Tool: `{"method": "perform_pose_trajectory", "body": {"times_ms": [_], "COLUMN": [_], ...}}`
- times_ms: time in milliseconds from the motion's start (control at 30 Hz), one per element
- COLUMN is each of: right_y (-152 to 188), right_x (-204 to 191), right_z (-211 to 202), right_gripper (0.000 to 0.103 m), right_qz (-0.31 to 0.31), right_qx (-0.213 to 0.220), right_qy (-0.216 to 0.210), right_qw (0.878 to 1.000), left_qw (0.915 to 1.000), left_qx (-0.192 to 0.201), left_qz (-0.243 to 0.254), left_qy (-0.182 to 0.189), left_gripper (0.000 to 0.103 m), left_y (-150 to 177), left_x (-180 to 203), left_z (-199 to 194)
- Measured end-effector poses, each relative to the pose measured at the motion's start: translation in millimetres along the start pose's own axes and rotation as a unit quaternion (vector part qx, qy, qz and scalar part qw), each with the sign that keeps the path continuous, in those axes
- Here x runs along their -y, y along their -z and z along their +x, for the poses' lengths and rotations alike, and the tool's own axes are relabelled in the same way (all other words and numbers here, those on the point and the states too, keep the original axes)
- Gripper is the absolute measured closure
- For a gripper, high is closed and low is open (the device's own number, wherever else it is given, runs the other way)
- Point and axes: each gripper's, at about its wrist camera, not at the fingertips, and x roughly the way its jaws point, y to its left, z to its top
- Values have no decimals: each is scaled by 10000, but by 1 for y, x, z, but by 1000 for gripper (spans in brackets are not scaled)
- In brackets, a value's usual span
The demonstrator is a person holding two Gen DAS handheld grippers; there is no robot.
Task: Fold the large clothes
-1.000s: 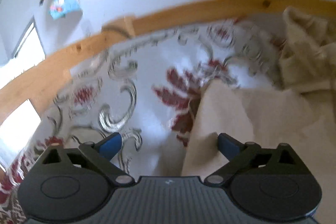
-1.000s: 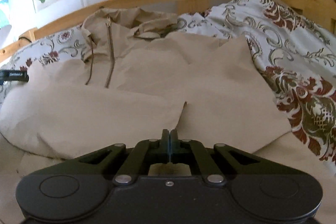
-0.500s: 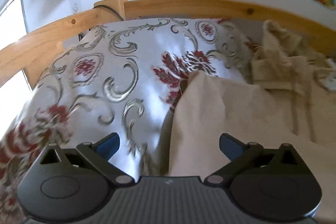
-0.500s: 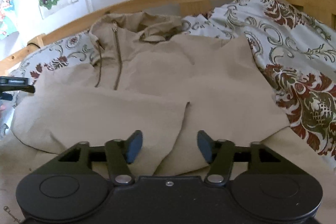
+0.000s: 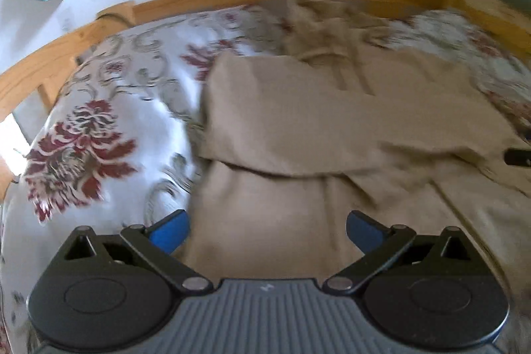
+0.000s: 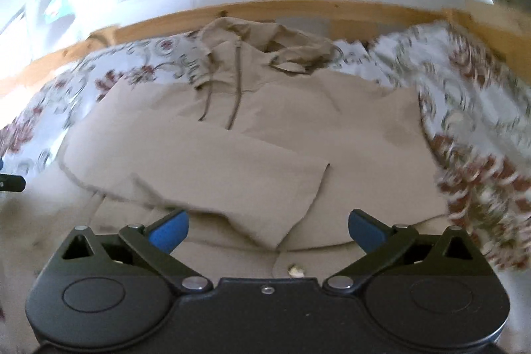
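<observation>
Both the left gripper [image 5: 267, 226] and right gripper [image 6: 268, 226] stand wide and empty, the right's jaws opening above the beige hoodie [image 6: 265, 135]. Its folded-in sleeve [image 6: 212, 175] ahead could slip loose if a finger snags it.

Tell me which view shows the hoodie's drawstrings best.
Right wrist view: the drawstrings hang sharp and near-central below the hood. The left wrist view shows them only as blurred streaks, farther off toward the right.

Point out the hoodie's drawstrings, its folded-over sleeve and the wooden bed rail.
drawstrings [image 6: 236, 88]: right wrist view, on the longer cord.
folded-over sleeve [image 6: 232, 175]: right wrist view, mid-sleeve.
wooden bed rail [image 6: 365, 9]: right wrist view, top edge.
</observation>
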Motion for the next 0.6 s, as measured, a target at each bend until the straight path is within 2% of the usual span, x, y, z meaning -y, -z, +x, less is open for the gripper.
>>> {"method": "perform_pose_trajectory", "body": {"times_ms": [100, 167, 300, 333, 433, 500, 533, 600], "right_y": [6, 17, 53, 60, 76, 89, 97, 108], "right_x": [-15, -24, -33, -38, -52, -62, -66, -69], "right_z": [-40, -68, -90, -90, -82, -66, -59, -55], "right_gripper": [1, 1, 1, 1, 1, 1, 1, 1], "right_qz": [-678, -1203, -1691, -1816, -2146, -2461, -2630, -2868], "right_qx": [-143, -287, -1091, -1195, -1212, -1485, -1576, -1322], "right_qy": [-30, -204, -415, -314, -66, 16, 61, 131], "right_qw": [9976, 9921, 9787, 9756, 9691, 9578, 9518, 9487], "left_qw": [9991, 9976, 9924, 9906, 9840, 9781, 9755, 9739], "left_qx": [-4, -55, -199, -230, -421, -453, -409, -304], "left_qz": [42, 75, 576, 774, 1362, 1787, 1998, 2219], "left_qy": [415, 691, 1067, 1101, 1069, 969, 827, 381], "left_gripper": [1, 1, 1, 1, 1, 1, 1, 1], "left_y": [17, 27, 51, 59, 79, 90, 95, 102], "left_x": [13, 22, 40, 44, 59, 71, 78, 88], "left_z": [-22, -33, -44, -44, -36, -33, -32, -27]}}
